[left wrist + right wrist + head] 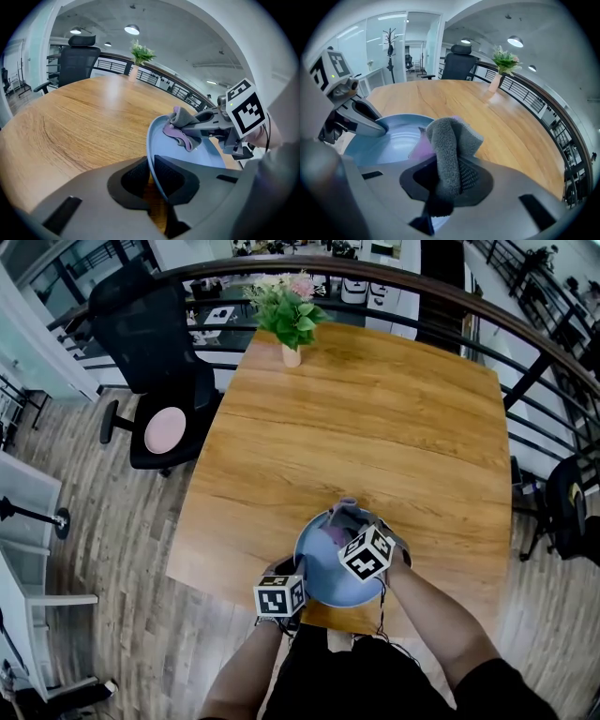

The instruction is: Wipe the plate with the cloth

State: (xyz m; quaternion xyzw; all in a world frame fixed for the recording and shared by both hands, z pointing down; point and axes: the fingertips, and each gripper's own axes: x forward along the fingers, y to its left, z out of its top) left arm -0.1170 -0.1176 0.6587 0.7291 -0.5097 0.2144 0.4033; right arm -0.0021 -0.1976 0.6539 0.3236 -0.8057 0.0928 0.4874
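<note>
Our left gripper (151, 176) pinches the near rim of the blue plate (206, 157), which sits at the near edge of the wooden table (375, 418). Our right gripper (445, 180) clamps a grey-and-purple cloth (447, 145) inside the plate. Wiping looks under way; next the cloth needs pressing and sweeping across the plate.
</note>
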